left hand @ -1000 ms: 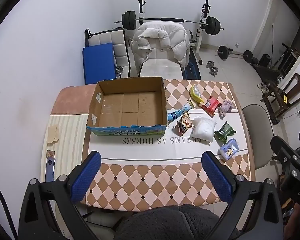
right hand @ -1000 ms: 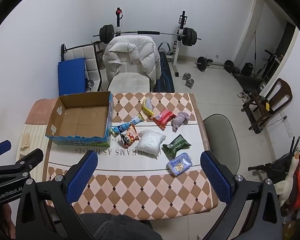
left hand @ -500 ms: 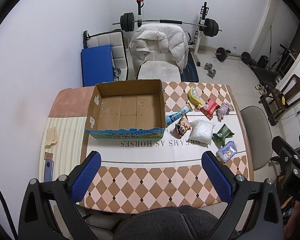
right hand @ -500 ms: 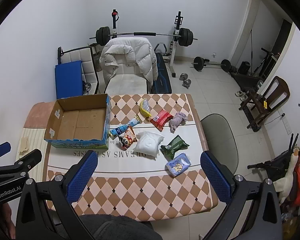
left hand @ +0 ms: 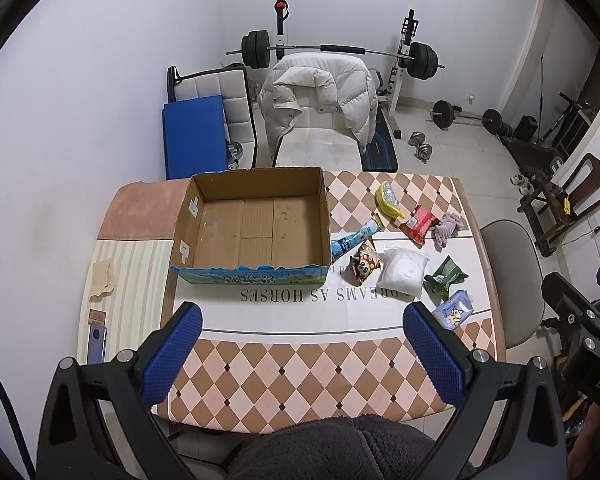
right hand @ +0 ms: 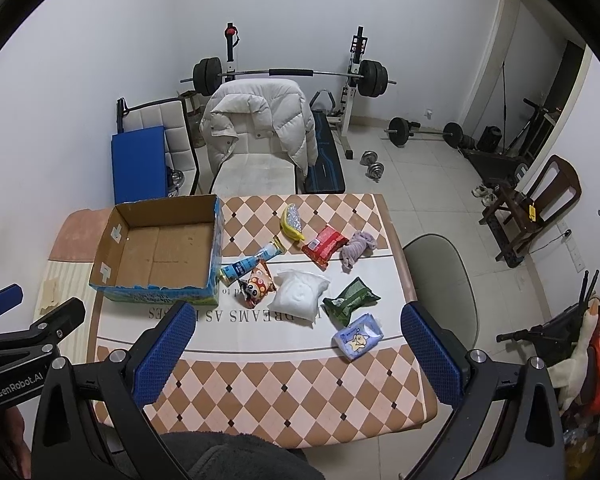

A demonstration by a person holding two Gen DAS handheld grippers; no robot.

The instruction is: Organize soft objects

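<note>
On the surface [left hand: 284,360] a box [left hand: 252,232] sits to the left; right of it lie a tube [left hand: 353,238], snack bag [left hand: 364,265], pillow pack [left hand: 403,270], banana [left hand: 387,200], wrapper [left hand: 419,221], cloth [left hand: 447,230], pouch [left hand: 445,276] and tissue pack [left hand: 455,309], nearest the front edge

- Plain white walls [left hand: 100,80] enclose the room; the floor [right hand: 419,168] is laid in pale tiles.
- A barbell [right hand: 288,76] rests on a rack against the far wall.
- A white puffer jacket [left hand: 319,92] hangs over a pale chair [left hand: 319,146] behind the tabletop [left hand: 300,380], which has a brown-and-peach diamond pattern.
- A blue mat [left hand: 194,136] leans beside a white padded seat [left hand: 228,92].
- Dumbbells [right hand: 373,168] and a second barbell [right hand: 423,130] lie on the floor.
- A dark wooden chair [right hand: 539,200] stands at the right; a grey chair [right hand: 439,280] sits at the tabletop's right edge.
</note>
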